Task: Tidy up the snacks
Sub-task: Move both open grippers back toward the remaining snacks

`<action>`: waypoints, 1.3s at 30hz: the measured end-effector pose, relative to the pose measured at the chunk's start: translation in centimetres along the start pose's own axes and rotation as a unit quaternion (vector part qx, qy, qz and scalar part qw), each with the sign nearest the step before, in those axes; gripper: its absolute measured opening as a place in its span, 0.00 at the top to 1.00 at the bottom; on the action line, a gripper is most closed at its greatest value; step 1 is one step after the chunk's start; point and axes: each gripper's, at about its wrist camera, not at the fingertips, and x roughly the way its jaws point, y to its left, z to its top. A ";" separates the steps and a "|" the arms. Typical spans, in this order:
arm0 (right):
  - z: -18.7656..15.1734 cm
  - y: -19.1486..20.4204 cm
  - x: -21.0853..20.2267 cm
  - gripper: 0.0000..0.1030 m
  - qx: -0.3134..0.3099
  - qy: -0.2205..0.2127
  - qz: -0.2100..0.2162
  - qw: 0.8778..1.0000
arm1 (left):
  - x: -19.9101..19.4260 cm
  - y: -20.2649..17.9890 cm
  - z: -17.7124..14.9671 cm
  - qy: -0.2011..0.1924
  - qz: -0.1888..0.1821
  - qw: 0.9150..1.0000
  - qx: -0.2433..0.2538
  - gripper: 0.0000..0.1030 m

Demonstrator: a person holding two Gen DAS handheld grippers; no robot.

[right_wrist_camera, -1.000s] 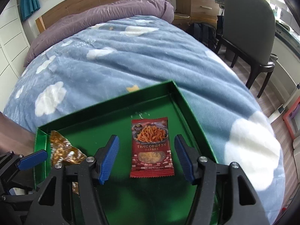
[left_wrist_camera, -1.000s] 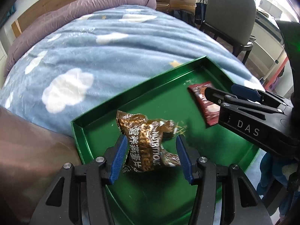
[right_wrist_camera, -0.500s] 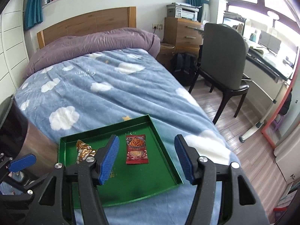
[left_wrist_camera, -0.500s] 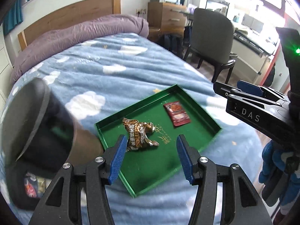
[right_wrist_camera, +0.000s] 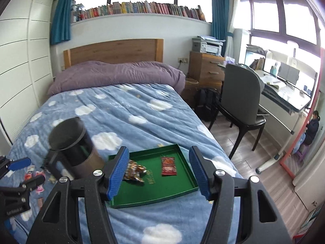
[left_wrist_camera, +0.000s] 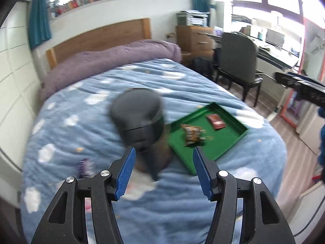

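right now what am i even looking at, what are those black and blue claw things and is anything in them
They are handheld tongs, one in each of a person's hands, each carrying a camera that looks along its fingers. One picture comes from the left tongs, whose jaws are opening, the other from the right tongs. Both sets are empty. On the bed's cloud blanket lies a green tray with a crumpled brown snack packet and a flat red one. A dark lidded canister stands beside it.
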 end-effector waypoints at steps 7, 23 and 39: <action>0.7 5.3 -5.5 0.07 -0.029 -0.034 0.042 0.998 | -5.2 10.4 -3.5 -0.020 0.099 0.994 -0.029 0.48; -1.9 19.2 -8.0 0.07 -0.074 -0.032 0.150 0.985 | -7.4 26.1 -14.3 0.000 0.193 0.970 -0.150 0.43; -10.2 29.6 0.9 0.07 -0.100 0.091 0.210 0.968 | -1.3 30.8 -22.4 0.074 0.162 0.962 -0.208 0.43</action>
